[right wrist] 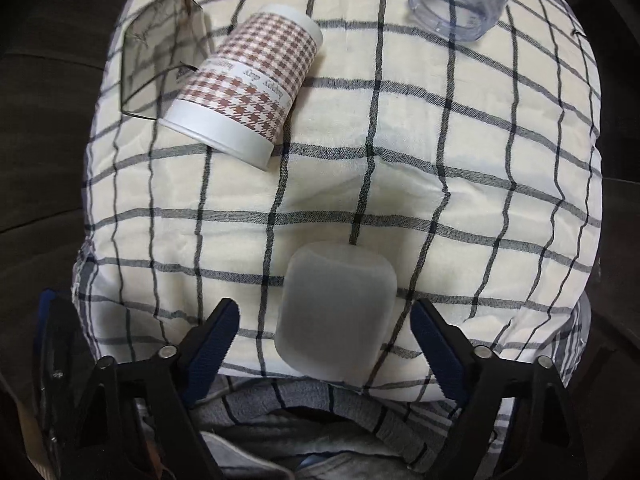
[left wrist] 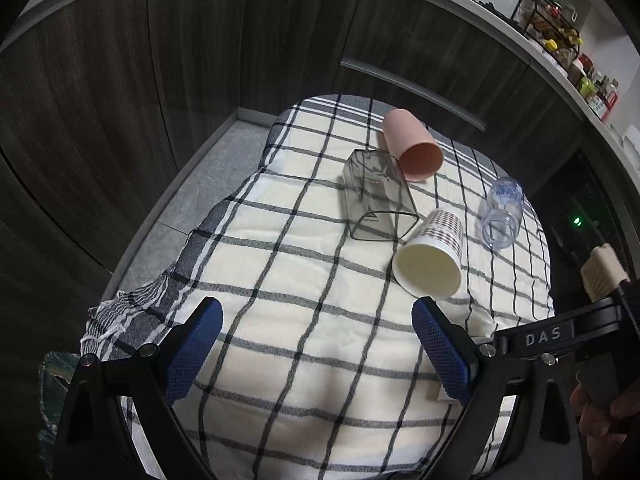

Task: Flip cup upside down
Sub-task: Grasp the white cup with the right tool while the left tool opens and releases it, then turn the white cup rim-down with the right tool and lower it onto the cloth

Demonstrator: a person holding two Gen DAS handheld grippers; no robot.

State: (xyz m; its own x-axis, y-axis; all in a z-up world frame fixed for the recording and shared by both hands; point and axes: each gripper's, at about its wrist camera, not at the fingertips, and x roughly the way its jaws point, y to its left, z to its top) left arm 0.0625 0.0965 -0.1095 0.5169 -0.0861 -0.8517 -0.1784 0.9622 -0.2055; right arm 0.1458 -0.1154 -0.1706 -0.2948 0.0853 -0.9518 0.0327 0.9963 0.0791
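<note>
cups on side 4 (left wrist: 427, 258) | frosted cup inverted 1 (right wrist: 336, 312) | grippers open 2 (right wrist: 324, 332)

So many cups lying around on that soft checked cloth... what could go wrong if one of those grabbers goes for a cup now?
1. The frosted cup sits at the cloth's near edge between the open right gripper; a nudge might push it off.
2. The houndstooth paper cup lies touching the smoky square glass; grabbing one may roll the other.
3. The checked cloth looks puffy and uneven, so a flipped cup might tip.
</note>
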